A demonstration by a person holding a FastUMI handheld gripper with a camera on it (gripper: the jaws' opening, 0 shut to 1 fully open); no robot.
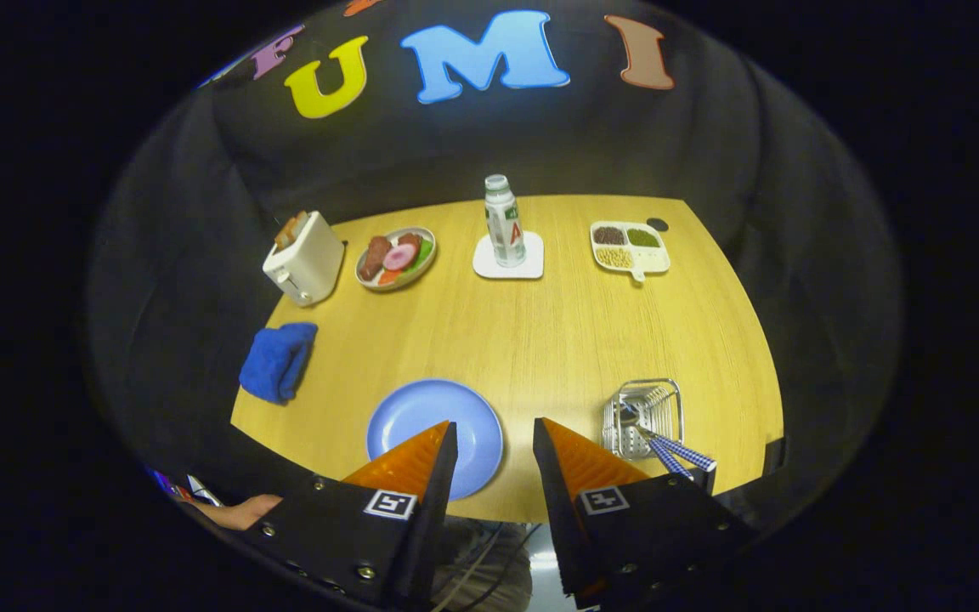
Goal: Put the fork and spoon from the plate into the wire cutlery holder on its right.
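A round blue plate (pixel 421 416) lies at the table's near edge, partly behind my left finger, with nothing visible on its bare face. To its right stands the wire cutlery holder (pixel 644 415). Two utensils with blue checked handles (pixel 678 455) rest in it, handles leaning out toward my right finger. My gripper (pixel 495 435) hovers high above the table's near edge, open, with nothing between its fingers.
Beyond on the wooden table (pixel 540 340): a blue cloth (pixel 277 361) at the left edge, a cream toaster (pixel 304 257), a dish of food (pixel 396 257), a water bottle (pixel 503 221) on a white coaster, a divided tray of beans (pixel 629 245). A person's hand (pixel 239 512) shows beside my left finger.
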